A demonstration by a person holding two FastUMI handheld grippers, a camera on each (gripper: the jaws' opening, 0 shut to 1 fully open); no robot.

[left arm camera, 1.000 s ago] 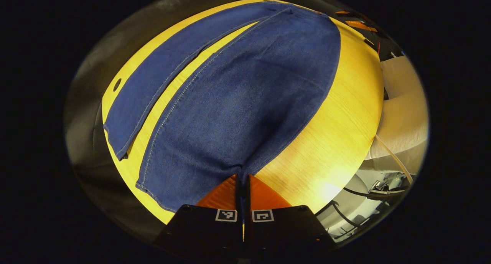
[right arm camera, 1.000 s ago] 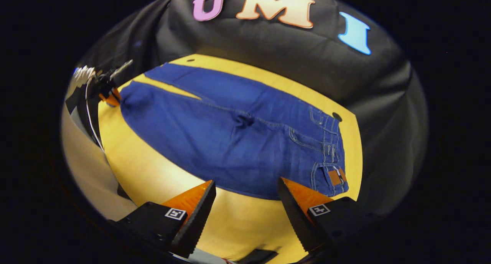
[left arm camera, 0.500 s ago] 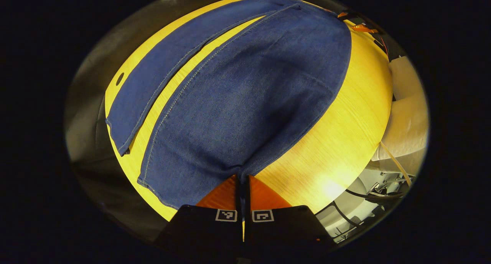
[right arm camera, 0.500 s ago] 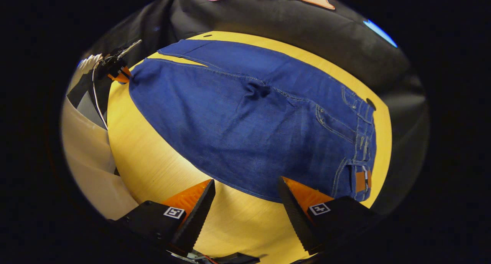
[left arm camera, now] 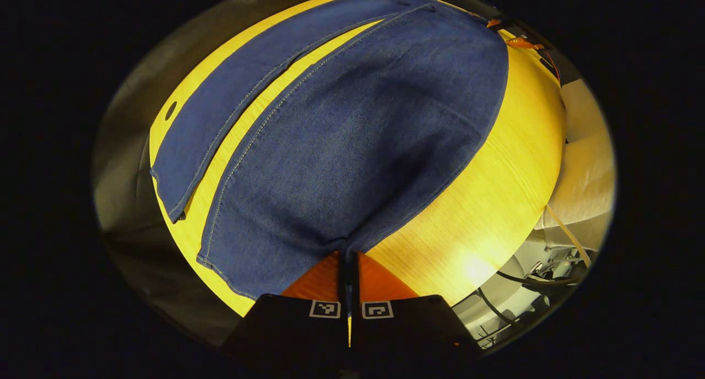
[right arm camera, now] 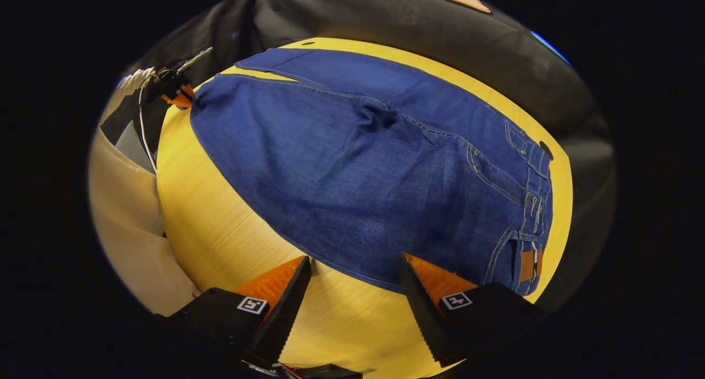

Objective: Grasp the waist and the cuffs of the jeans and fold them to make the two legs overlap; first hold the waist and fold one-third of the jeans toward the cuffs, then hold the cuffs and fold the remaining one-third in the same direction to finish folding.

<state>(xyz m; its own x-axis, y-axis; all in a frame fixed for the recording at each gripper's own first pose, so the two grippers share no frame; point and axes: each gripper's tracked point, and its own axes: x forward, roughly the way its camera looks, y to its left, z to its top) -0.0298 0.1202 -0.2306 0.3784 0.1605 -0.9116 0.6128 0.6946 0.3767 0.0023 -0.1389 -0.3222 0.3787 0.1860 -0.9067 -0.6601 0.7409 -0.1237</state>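
Note:
Blue jeans (left arm camera: 352,136) lie flat on a yellow wooden table (left arm camera: 484,191), the two legs side by side with a narrow gap between them. My left gripper (left arm camera: 348,256) is shut on the cuff corner of the near leg. In the right gripper view the jeans (right arm camera: 358,169) stretch from the cuffs at upper left to the waist (right arm camera: 531,202) at right, where there is a brown patch (right arm camera: 527,265). My right gripper (right arm camera: 355,266) is open, and its fingers straddle the near side seam just short of the waist. The left gripper (right arm camera: 175,91) holds the far cuff there.
A person's cream sleeve (right arm camera: 126,214) lies along the table's near-left edge. Cables (left arm camera: 529,280) hang below the table edge. A small hole (right arm camera: 545,149) marks the table corner beyond the waist. Black cloth walls the far side.
My right gripper has moved in toward the jeans' near edge by the waist and stays open. The left gripper keeps its hold on the cuff, barely shifting.

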